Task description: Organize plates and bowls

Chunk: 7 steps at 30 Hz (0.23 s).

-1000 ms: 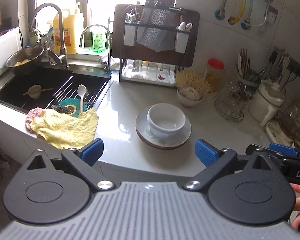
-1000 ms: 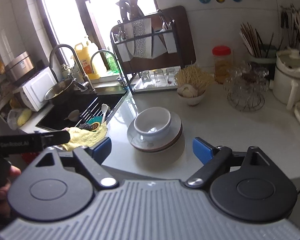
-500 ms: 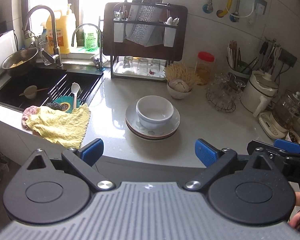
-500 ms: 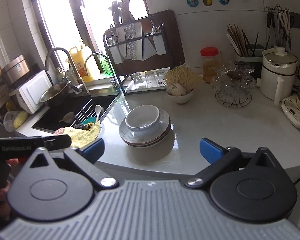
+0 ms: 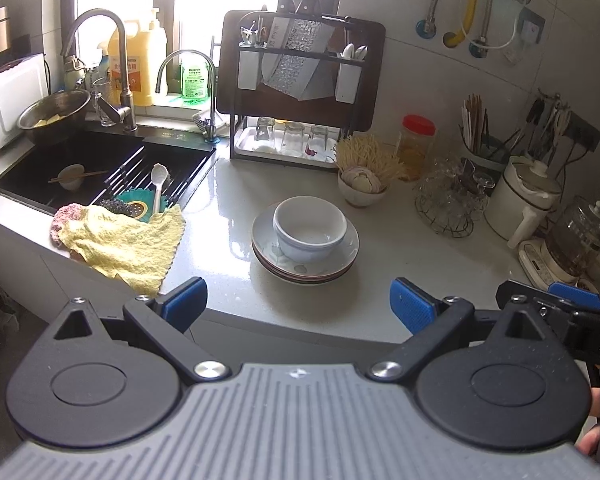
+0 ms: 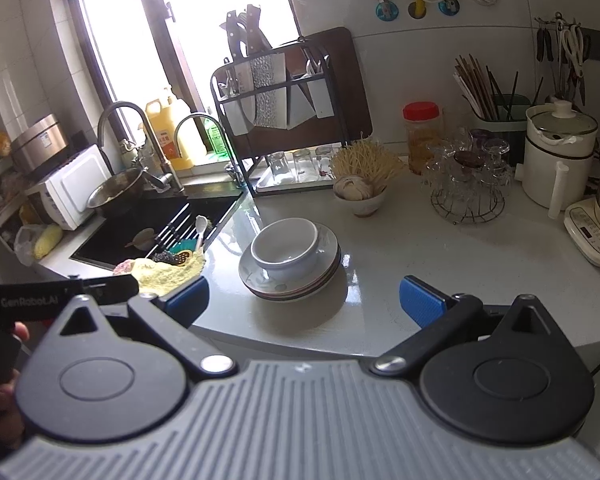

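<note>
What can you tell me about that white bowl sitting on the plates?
The white bowl is round, deep and glossy, ceramic by the look of it, with a thick rim. It stands upright and looks empty. It rests on the top plate of a short stack of plates, set toward the stack's far side, on the pale countertop right of the sink. Only that plate touches it; both grippers are held back, open.

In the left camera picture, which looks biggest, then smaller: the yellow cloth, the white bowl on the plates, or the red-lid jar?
1. yellow cloth
2. white bowl
3. red-lid jar, though it stands farther back, so it may only look smallest.
</note>
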{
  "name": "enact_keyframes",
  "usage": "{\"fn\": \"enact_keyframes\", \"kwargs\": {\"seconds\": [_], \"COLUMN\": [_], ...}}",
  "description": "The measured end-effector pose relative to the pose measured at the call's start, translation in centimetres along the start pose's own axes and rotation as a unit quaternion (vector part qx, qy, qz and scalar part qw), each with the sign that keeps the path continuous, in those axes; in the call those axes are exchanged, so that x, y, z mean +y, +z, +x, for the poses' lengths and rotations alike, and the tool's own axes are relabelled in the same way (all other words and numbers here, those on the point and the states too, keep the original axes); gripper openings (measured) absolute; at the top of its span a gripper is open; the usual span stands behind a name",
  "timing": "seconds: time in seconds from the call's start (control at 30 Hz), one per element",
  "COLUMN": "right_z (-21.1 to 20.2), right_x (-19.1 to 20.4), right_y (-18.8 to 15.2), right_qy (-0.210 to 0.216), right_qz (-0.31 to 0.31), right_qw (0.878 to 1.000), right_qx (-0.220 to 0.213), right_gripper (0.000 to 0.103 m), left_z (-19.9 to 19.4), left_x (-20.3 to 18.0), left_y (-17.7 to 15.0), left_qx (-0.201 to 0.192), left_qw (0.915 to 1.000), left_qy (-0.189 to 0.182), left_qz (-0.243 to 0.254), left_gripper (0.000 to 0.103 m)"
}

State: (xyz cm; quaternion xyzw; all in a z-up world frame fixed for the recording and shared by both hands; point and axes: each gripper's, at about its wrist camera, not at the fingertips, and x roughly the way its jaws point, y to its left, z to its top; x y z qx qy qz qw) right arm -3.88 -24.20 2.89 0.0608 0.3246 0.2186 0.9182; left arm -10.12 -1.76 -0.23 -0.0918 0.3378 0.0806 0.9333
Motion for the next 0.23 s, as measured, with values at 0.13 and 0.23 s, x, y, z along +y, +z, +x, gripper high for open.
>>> {"fn": "enact_keyframes", "kwargs": {"seconds": [0.13, 0.23], "right_z": [-0.3, -0.59], "right_x": [0.21, 0.26], "right_y": [-0.21, -0.39], "right_qy": [0.003, 0.004], "right_qz": [-0.001, -0.001], "right_qw": [1.0, 1.0], "right_qx": [-0.003, -0.004], "right_gripper": [0.103, 0.103], "left_z": [-0.24, -0.49], "left_x": [-0.07, -0.09], "left_y": [-0.28, -0.51], "left_qx": [0.002, 0.001], "left_qw": [1.0, 1.0], "left_qy": [0.003, 0.008], "left_qz": [0.0, 0.001], "left_gripper": [0.1, 0.1]}}
